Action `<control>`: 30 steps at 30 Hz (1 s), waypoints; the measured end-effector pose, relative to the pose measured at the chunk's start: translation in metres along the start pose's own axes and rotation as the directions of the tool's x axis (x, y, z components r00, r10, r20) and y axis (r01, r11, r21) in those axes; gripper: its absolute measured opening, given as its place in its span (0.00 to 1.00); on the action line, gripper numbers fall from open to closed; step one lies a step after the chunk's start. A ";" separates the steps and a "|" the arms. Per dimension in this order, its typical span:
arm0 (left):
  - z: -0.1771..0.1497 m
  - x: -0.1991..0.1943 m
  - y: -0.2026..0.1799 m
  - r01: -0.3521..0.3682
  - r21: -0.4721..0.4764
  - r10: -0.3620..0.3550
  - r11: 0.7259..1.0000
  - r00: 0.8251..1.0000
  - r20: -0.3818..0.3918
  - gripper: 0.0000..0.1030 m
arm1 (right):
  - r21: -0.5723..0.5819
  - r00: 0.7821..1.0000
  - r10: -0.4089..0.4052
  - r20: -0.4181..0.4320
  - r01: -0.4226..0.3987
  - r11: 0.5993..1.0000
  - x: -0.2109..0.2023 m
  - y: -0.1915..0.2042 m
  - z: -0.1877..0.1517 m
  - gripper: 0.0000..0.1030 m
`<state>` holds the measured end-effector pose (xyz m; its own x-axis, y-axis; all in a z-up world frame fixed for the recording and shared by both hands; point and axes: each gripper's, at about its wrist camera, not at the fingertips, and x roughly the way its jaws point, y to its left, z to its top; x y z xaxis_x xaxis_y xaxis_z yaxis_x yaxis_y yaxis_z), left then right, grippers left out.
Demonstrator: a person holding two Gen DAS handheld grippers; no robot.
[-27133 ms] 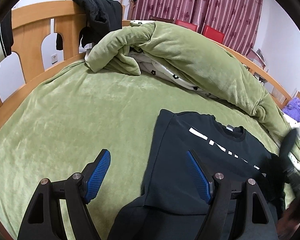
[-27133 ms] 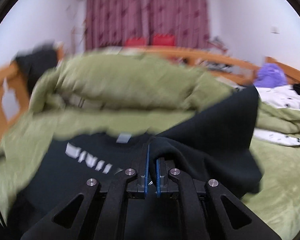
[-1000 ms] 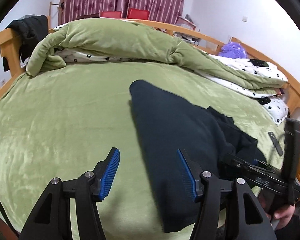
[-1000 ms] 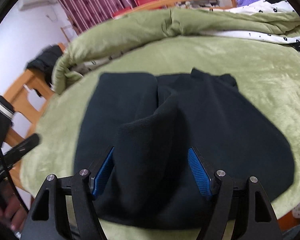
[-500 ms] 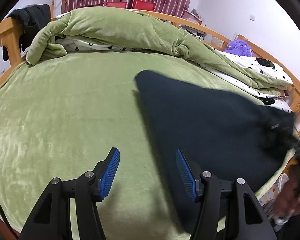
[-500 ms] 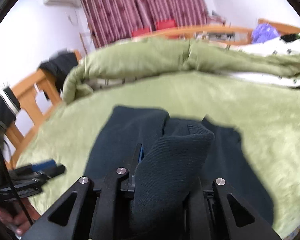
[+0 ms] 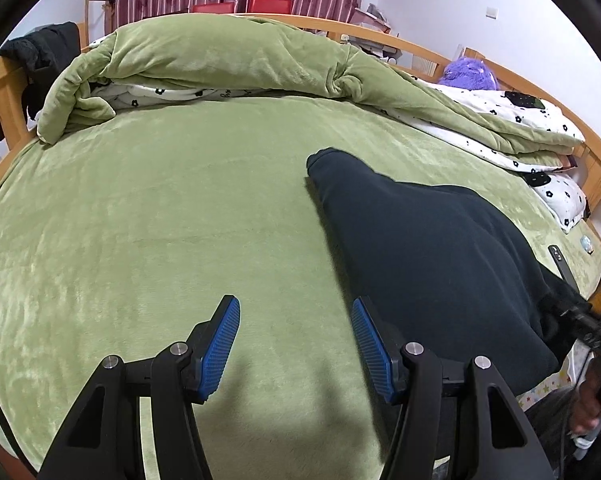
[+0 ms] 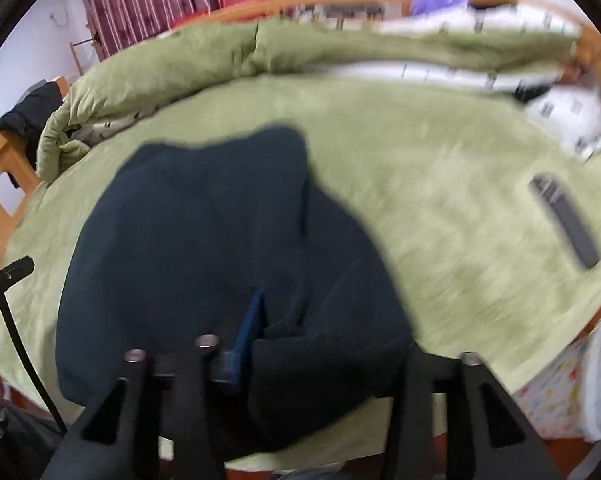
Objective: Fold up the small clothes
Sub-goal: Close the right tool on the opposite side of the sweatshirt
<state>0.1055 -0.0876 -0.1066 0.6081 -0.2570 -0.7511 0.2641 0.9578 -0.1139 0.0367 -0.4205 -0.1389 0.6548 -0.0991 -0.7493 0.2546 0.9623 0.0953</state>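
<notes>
Green bed [image 7: 180,220]: dark garment [image 7: 432,248], quilt [image 7: 228,56], remote [image 7: 562,266].

Black tongs [image 7: 296,344] with ribbed blue pads [image 7: 224,344], silver screws.

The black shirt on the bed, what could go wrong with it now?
The black shirt lies near the green bed's front edge, so it might slide off. The right tool is opening with a bunched fold between its pads, which may fall crooked. The remote nearby might get bumped.
</notes>
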 end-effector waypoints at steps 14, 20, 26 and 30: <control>0.009 0.022 0.004 0.086 -0.075 -0.087 0.993 0.996 0.001 0.56 | -0.091 0.997 0.063 -0.044 -0.067 0.994 0.051 0.023 0.055 0.51; 0.010 0.031 -0.001 0.094 -0.066 -0.094 0.993 0.996 -0.005 0.56 | -0.134 0.971 0.226 0.080 -0.215 0.967 0.034 0.015 0.056 0.09; 0.009 0.041 -0.013 0.158 -0.078 -0.162 0.984 0.986 -0.038 0.56 | -0.010 0.991 0.137 -0.008 -0.137 0.991 0.067 -0.021 0.056 0.09; 0.010 0.041 -0.022 0.153 -0.052 -0.155 0.987 0.987 -0.037 0.56 | 0.029 0.990 0.082 -0.117 -0.080 0.996 0.088 -0.034 0.046 0.11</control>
<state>0.1321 -0.1206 -0.1282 0.5314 -0.3972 -0.7482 0.3147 0.9126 -0.2610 0.1186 -0.4735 -0.1775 0.5856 0.0110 -0.8105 0.2222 0.9594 0.1735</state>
